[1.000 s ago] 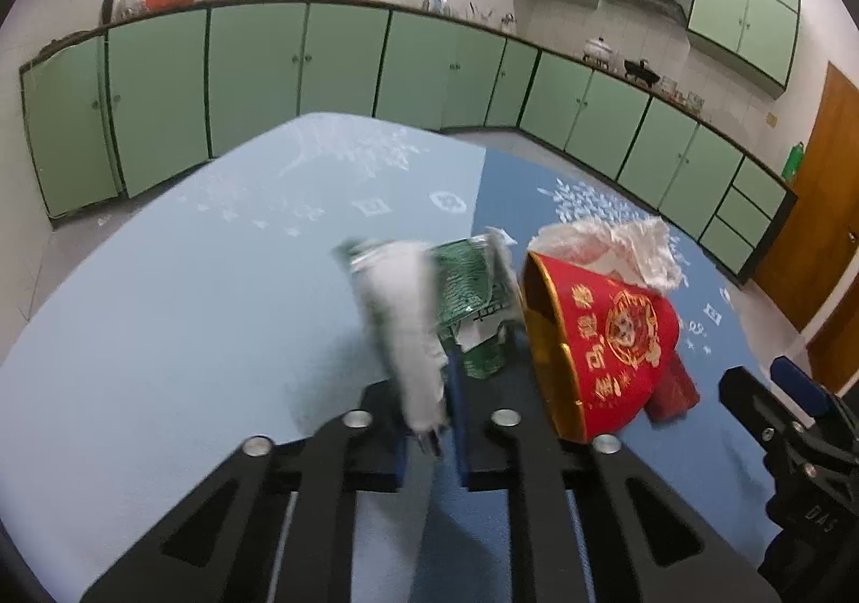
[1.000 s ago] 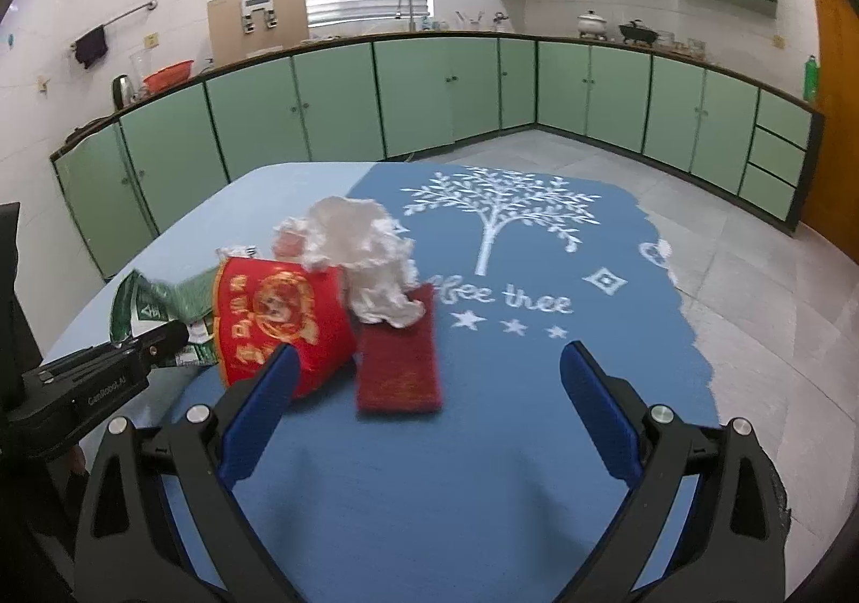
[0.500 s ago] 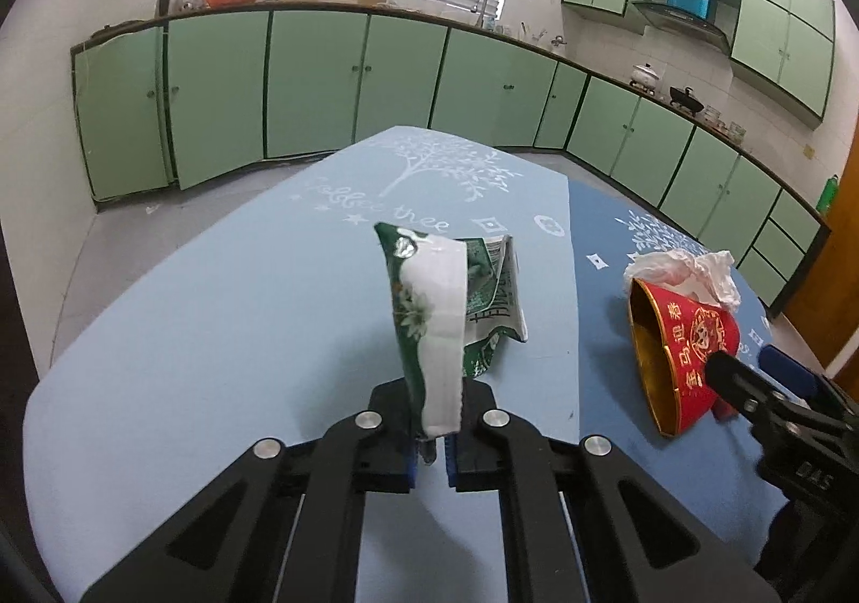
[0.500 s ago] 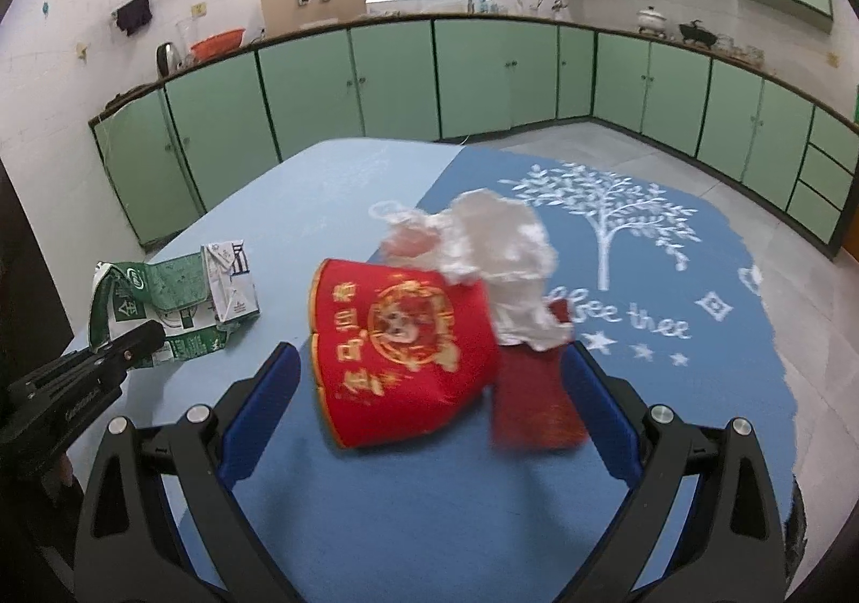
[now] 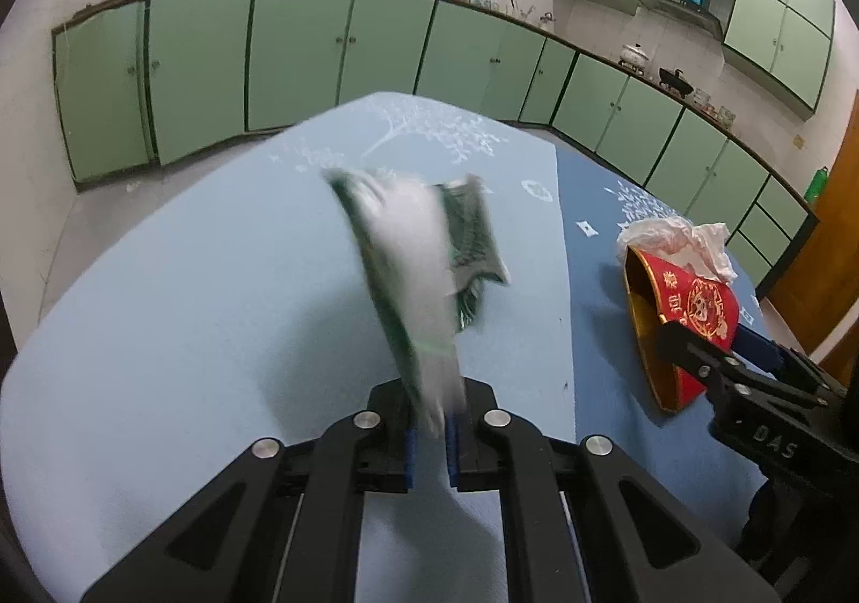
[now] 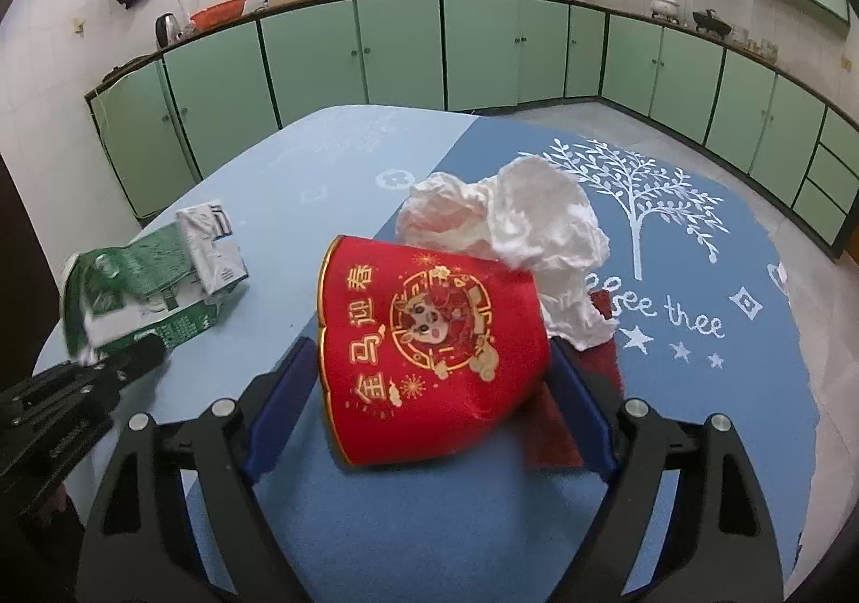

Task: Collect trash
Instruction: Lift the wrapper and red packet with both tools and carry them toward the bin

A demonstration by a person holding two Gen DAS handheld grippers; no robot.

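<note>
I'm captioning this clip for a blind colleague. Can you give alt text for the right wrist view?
The open right gripper straddles a red paper cup lying on its side on a blue tablecloth, crumpled white tissue behind it. At left, the left gripper holds a flattened green carton.

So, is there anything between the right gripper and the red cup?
Nothing visible. The right gripper is open, and the red paper cup, lying on its side, already sits between its blue fingers.
</note>
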